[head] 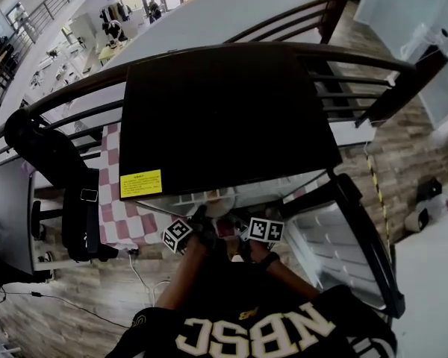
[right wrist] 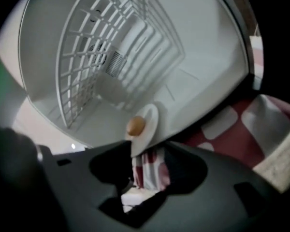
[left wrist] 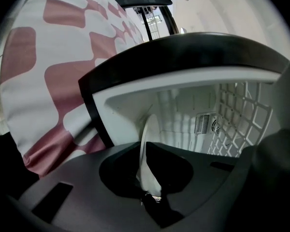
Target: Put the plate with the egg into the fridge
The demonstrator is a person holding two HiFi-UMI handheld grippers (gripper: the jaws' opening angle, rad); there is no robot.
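A white plate point(right wrist: 149, 124) with a brown egg point(right wrist: 135, 125) on it is held at the mouth of the open fridge point(head: 224, 118). In the left gripper view the plate point(left wrist: 146, 153) shows edge-on, and my left gripper point(left wrist: 148, 193) is shut on its rim. My right gripper point(right wrist: 144, 175) stands open just short of the plate's near edge, its pads not pressing on it. In the head view both grippers, left point(head: 200, 221) and right point(head: 245, 236), sit close together under the plate point(head: 213, 200) at the fridge front.
The fridge is a small black box with a white inside and a wire shelf point(right wrist: 94, 52). Its door point(head: 343, 252) hangs open to the right. A red and white checked cloth point(left wrist: 48, 71) lies to its left. A black bag point(head: 52, 162) and a curved railing point(head: 358, 58) are nearby.
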